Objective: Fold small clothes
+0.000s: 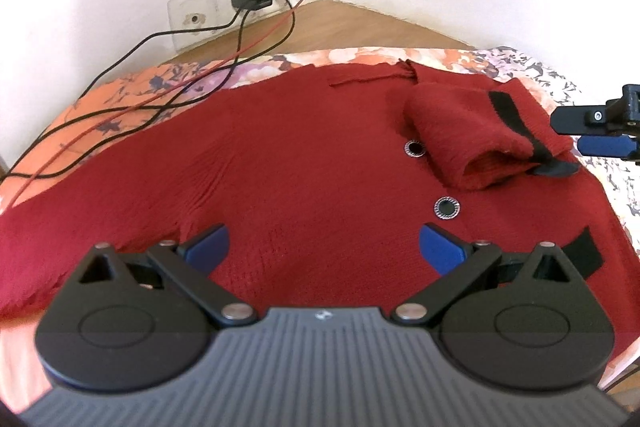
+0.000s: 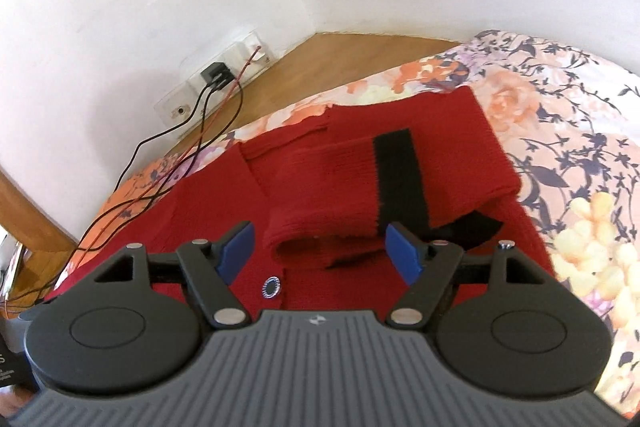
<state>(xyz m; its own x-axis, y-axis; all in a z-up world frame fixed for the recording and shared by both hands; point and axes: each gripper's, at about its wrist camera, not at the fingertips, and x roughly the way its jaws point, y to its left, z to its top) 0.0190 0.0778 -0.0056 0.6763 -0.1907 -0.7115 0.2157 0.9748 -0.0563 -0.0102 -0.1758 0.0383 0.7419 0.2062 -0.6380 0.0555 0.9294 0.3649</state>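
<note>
Ribbed red knit cardigan (image 1: 288, 163), floral cotton bedsheet (image 2: 560, 131), smooth wooden floor (image 2: 360, 55)

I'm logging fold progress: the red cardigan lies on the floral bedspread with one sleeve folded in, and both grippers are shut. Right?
Not quite. Both the left gripper and the right gripper are open, as each wrist view shows. The red cardigan does lie on the floral bedspread with its sleeve folded in.

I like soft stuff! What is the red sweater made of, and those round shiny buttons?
The red sweater looks like knitted wool or acrylic yarn: ribbed rows and a fuzzy matte surface. The buttons have glossy black centres, likely plastic, inside sparkly silver-looking rims; whether those are metal is unclear.
</note>
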